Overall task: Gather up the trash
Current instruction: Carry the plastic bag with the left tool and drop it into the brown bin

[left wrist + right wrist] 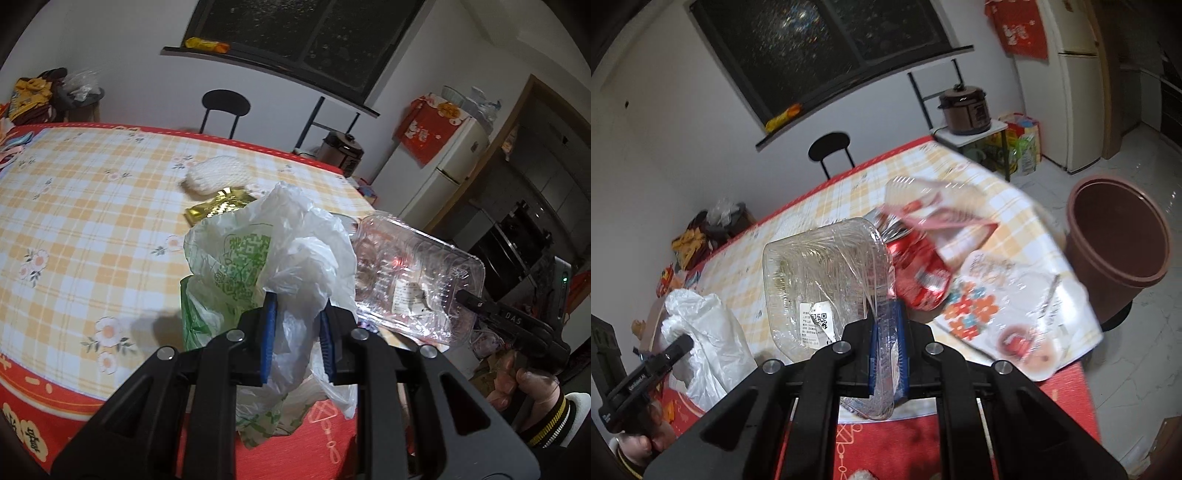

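Note:
My left gripper point(297, 325) is shut on a white plastic bag point(291, 251) with green print, held above the near edge of the table point(74, 206). The bag also shows in the right wrist view point(705, 332). My right gripper point(887, 343) is shut on the rim of a clear plastic clamshell box point(827, 273), lifted over the table; the box also shows in the left wrist view point(413, 280). A crushed red can point(919, 269) and a pink-white wrapper point(942, 221) lie beyond it. A brown bin point(1119, 251) stands on the floor at the table's right.
A gold wrapper point(221, 206) and white foam net point(218, 177) lie mid-table. A printed clear bag with leftovers point(1008, 314) lies at the table's right corner. A black chair point(225, 110) stands at the far side. A cooker point(967, 109) and fridge point(1075, 92) stand beyond.

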`<action>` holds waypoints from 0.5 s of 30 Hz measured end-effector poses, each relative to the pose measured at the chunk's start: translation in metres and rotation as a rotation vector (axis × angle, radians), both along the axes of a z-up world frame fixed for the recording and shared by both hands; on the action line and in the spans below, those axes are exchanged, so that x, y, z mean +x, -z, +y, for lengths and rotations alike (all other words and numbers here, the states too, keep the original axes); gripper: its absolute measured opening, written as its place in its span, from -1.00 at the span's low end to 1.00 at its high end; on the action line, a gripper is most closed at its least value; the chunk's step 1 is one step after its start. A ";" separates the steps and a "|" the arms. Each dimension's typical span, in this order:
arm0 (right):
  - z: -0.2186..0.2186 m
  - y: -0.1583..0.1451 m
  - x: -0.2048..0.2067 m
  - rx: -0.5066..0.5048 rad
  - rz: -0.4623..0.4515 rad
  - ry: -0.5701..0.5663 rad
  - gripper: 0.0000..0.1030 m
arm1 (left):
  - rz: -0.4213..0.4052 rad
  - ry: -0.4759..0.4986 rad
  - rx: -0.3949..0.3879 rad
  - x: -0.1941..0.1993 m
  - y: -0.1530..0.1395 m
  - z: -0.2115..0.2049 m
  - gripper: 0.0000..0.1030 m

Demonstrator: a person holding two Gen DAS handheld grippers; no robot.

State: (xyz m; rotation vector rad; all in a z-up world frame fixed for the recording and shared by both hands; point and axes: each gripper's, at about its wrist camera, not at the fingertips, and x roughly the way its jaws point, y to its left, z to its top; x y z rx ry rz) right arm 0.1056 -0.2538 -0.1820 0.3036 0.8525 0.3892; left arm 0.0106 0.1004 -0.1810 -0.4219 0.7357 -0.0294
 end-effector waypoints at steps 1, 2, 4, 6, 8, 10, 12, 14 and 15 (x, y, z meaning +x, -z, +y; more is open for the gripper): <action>-0.005 -0.002 0.000 0.002 -0.005 0.009 -0.80 | -0.002 0.011 0.004 0.003 -0.001 -0.007 -0.54; -0.012 -0.003 0.000 0.004 -0.011 0.018 -0.80 | -0.002 0.020 0.007 0.006 -0.002 -0.012 -0.54; -0.030 -0.004 0.000 0.012 -0.017 0.042 -0.80 | -0.003 0.045 0.014 0.013 -0.004 -0.027 -0.54; -0.051 -0.003 0.000 0.018 -0.019 0.067 -0.80 | -0.006 0.071 0.023 0.023 -0.007 -0.045 -0.54; -0.076 -0.002 0.003 0.025 -0.020 0.092 -0.80 | -0.009 0.088 0.026 0.031 -0.008 -0.061 -0.54; -0.096 -0.001 0.007 0.031 -0.021 0.112 -0.80 | -0.014 0.104 0.032 0.042 -0.011 -0.082 -0.54; -0.124 -0.002 0.013 0.043 -0.020 0.139 -0.80 | -0.010 0.116 0.037 0.052 -0.014 -0.104 -0.54; -0.153 -0.004 0.021 0.062 -0.031 0.172 -0.80 | -0.012 0.139 0.045 0.062 -0.020 -0.129 -0.54; -0.166 -0.006 0.024 0.070 -0.037 0.184 -0.80 | -0.013 0.148 0.055 0.067 -0.022 -0.140 -0.54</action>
